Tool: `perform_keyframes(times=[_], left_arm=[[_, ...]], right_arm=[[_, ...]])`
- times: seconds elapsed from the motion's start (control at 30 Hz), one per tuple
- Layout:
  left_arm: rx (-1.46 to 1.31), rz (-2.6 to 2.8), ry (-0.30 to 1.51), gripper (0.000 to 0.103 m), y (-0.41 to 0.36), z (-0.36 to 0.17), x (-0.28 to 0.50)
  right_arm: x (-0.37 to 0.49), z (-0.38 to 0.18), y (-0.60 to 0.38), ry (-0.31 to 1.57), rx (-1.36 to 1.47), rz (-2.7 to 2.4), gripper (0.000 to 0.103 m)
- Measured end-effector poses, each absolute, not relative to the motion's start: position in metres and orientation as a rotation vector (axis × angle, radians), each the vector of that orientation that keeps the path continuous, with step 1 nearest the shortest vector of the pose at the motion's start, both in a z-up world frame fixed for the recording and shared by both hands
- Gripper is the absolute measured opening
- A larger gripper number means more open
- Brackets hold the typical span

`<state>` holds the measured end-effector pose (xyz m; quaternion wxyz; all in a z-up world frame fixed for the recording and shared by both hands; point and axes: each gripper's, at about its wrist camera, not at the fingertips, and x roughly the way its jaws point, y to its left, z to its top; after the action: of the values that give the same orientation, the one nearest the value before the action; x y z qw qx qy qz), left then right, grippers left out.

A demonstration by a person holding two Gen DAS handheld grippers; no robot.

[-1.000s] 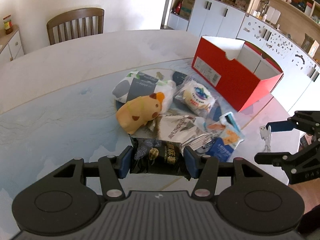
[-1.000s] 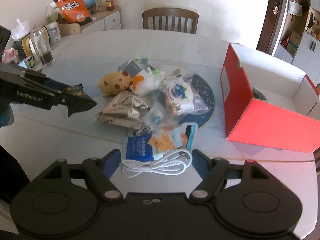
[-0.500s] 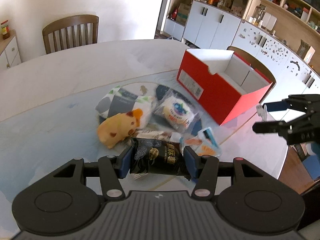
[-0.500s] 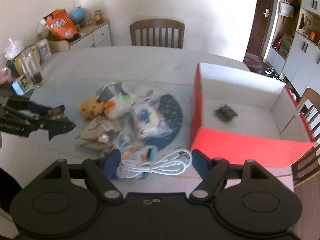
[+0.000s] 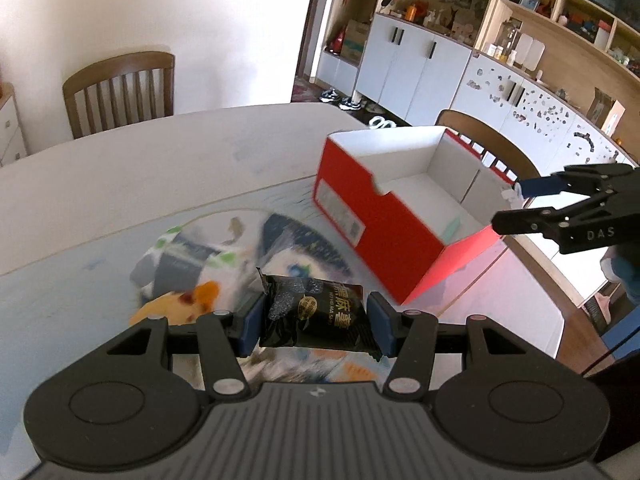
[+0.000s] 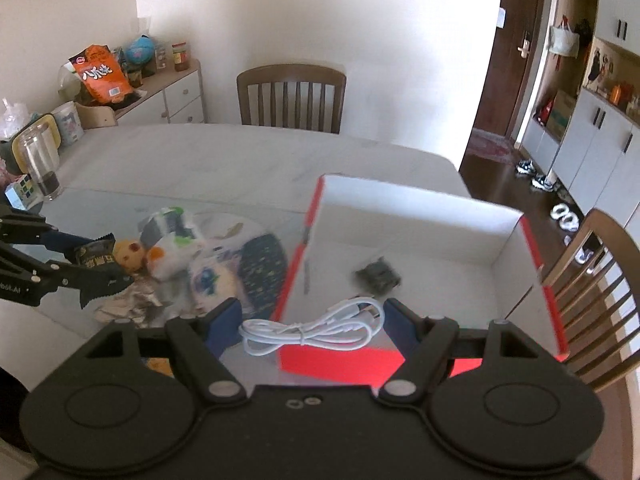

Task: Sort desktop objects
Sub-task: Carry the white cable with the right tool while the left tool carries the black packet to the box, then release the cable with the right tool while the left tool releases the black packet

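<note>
Left gripper (image 5: 316,322) is pinching a black snack packet (image 5: 318,316) between its blue pads, jaws pressed on the packet's two ends. The packet is hanging in the air above the pile on the counter (image 5: 120,184), same grip as a second ago.

Right gripper (image 6: 310,324) is holding a coiled white cable (image 6: 312,330), jaws set wide and closed on the bundle's two ends. The grip is unchanged.

Both grippers are travelling toward the red box (image 6: 420,360) compared with the earlier frames. A second ago the cable was hanging over the pile and a blue packet; now it is hanging over the box's near red wall, with the white box floor behind it. A small dark item (image 6: 378,274) is lying inside the box.

In the left view the box (image 5: 372,216) is sitting larger and more central than before, and the pile is slipping beneath the gripper body. The yellow plush (image 5: 180,306) is now just beside the left pad, partly hidden. The pile is blurring with motion.

The right gripper (image 5: 516,208) is showing at the right edge of the left view, beyond the box's near corner, higher in frame than a second ago.
</note>
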<state>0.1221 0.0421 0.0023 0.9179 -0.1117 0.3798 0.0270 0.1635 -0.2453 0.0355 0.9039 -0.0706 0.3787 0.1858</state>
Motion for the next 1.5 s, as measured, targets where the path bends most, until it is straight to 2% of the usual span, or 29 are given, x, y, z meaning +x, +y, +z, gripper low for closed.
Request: perform_keyframes(times=[0.73,1.13,1.5], left_arm=[[-0.151,-0.025,0.764,0.054,-0.039,0.013,0.246],[-0.092,-0.063,0.844,0.054,-0.067,-0.010,0.301],[-0.036,-0.102,0.960,0.054,-0.085,-0.039,0.348]], right_arm=[[0.236,0.006,-0.320,0.816,-0.185,0.383,0.077],[0.270,-0.017,-0.332,0.860,-0.242,0.396,0.077],[0.298,-0.041,-0.335,0.974,-0.266,0.438,0.077]])
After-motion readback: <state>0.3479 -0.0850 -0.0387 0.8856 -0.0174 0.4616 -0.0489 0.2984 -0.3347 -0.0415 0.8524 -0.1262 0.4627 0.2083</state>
